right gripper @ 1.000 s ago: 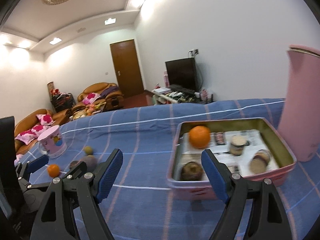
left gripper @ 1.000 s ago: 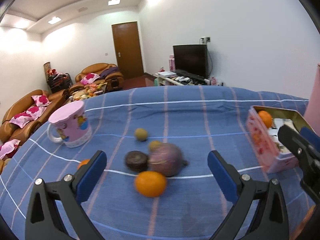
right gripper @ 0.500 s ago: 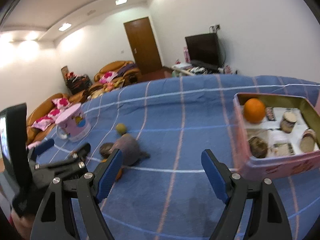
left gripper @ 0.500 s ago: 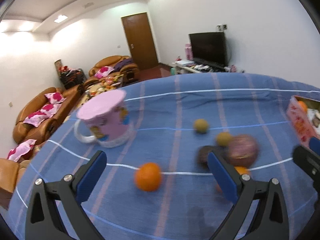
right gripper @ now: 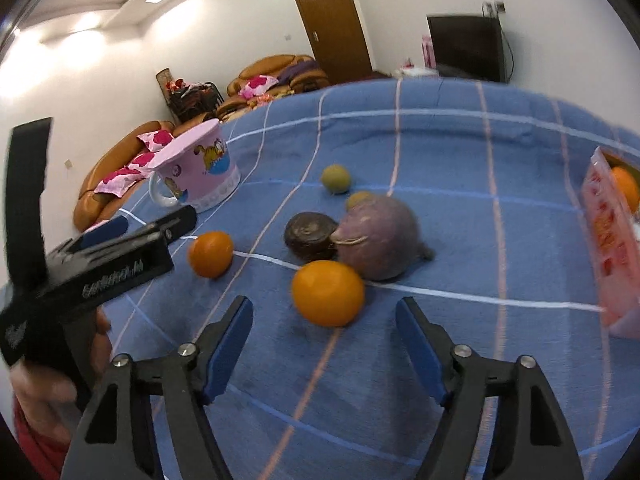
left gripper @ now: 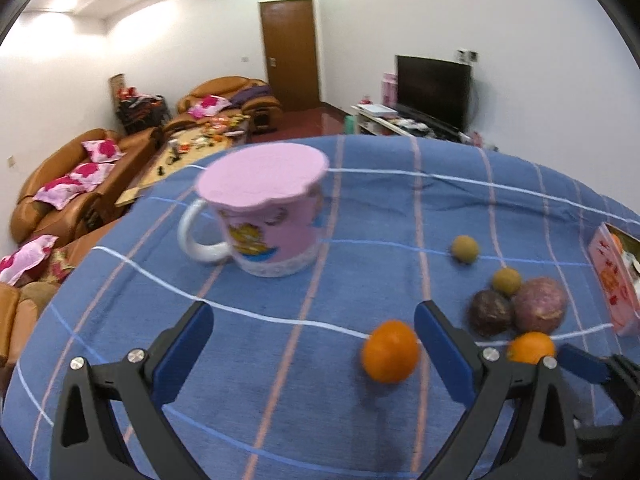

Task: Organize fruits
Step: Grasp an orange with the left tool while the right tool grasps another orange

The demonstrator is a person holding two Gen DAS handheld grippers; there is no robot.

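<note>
Lying just ahead of the right claw [right gripper: 324, 354], a near orange [right gripper: 327, 298] sits on the blue striped cloth [right gripper: 460, 248] covering the bench, beyond the blue fingertips [right gripper: 230, 338] and not between them. That claw's jaws are closing, with nothing between them and nothing touched. Directly behind the orange, a large purple fruit [right gripper: 380, 238] touches a dark round fruit [right gripper: 310, 236] on its left, and two small greenish fruits [right gripper: 336, 178] lie farther out. A second orange [left gripper: 390, 351] lies just inside the right finger of the left claw [left gripper: 314, 350], whose jaws are spread wide and grip nothing; whether that finger touches it I cannot tell. Farther ahead of the left claw stands a pink mug [left gripper: 266, 216] with a lid. Off to the right claws' far right stands a pink tin [right gripper: 610, 240] with another orange [right gripper: 626, 188] inside.
</note>
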